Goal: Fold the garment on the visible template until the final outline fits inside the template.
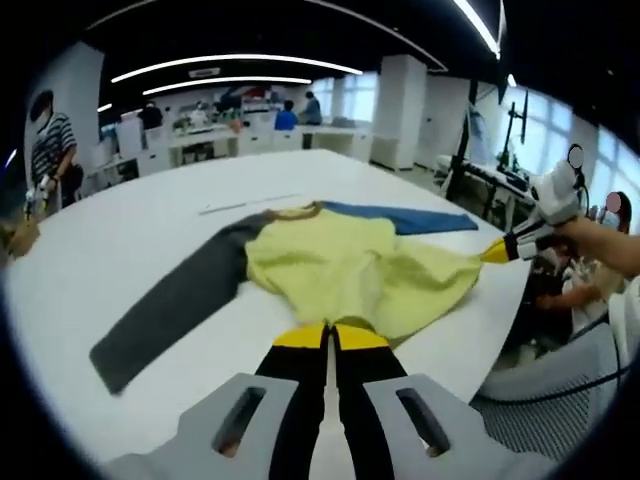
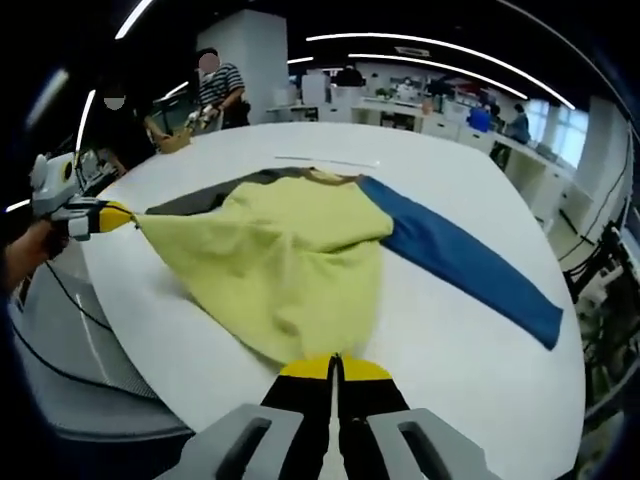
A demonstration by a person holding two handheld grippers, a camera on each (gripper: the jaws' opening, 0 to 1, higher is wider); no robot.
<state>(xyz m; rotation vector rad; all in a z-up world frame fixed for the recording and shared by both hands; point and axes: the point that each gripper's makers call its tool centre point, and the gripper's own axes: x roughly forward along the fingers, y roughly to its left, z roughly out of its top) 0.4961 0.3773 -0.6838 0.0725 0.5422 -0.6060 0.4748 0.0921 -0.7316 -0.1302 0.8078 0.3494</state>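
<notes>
1. Yellow-tipped jaws of the left tool (image 1: 331,332) rise from the bottom centre of the left gripper view, pressed together on the near hem of the garment (image 1: 340,265). At the bottom centre of the right gripper view, the right tool (image 2: 335,362) is likewise closed, pinching the other corner of the same hem.

2. Each tool also appears in the other's view: the right tool at the right edge of the left gripper view, holding a pulled-out point of yellow cloth, and the left tool at the left edge of the right gripper view doing the same.

3. The garment is a yellow-bodied top lying across the middle of the white worktop (image 1: 120,240), collar away from the cameras. Its grey sleeve (image 1: 170,300) runs to the lower left in the left gripper view. Its blue sleeve (image 2: 460,262) stretches to the right in the right gripper view.

4. The body is rumpled and drawn taut between the two pinched corners, the hem lifted slightly off the surface.

5. No template outline is clear to me on the worktop.

6. Judged step: an early fold, with the hem gripped and both sleeves unfolded.

7. The next move probably calls for carrying both corners together toward the collar, level with each other, so the crease lands straight and no cloth slides off the near edge.

8. People stand at benches in the background.
</notes>
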